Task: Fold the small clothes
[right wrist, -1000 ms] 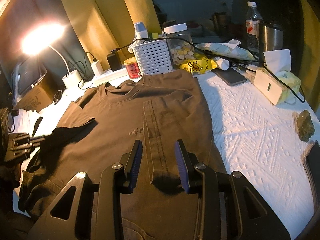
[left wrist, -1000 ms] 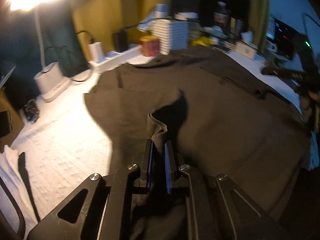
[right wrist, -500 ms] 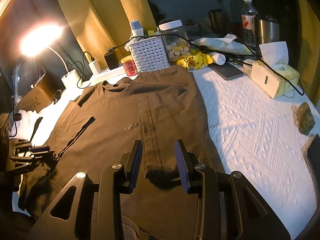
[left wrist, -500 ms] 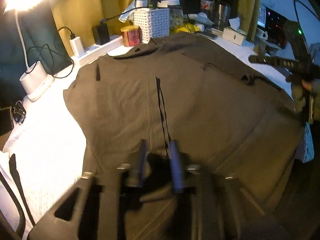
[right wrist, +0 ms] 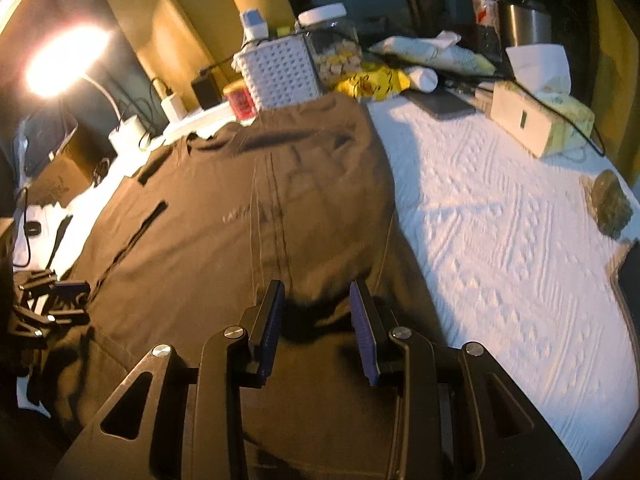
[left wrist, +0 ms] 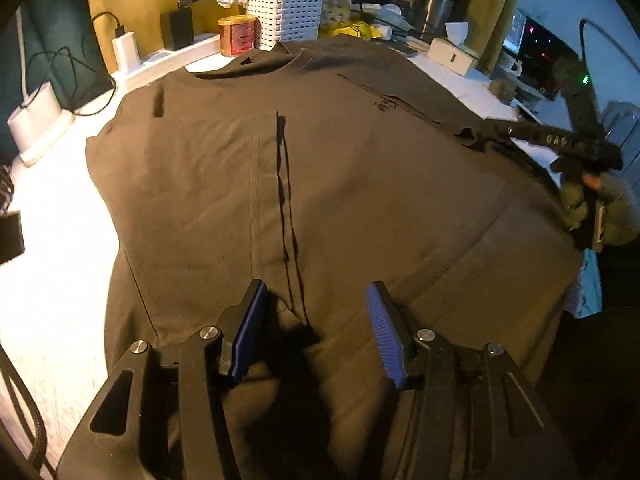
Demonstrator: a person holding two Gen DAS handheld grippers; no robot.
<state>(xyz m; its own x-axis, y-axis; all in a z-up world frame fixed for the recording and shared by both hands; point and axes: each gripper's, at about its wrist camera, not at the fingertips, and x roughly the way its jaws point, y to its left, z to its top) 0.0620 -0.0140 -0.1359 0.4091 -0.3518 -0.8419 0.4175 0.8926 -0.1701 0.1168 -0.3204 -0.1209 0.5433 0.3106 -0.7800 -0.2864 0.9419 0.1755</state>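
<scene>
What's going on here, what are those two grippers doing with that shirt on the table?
A person is folding a dark brown T-shirt spread on a white textured cloth, using a handheld gripper in each hand. Both sides of the shirt are already folded in toward the middle. The left gripper and the right gripper are both open, poised over the shirt's near end and holding nothing. A white basket, jar and tissue box crowd the far edge.

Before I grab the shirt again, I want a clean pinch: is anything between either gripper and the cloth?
Nothing visible. The left gripper and right gripper both stand open right over the shirt, bare cloth between the fingers. The basket and other clutter sit beyond the collar.
</scene>
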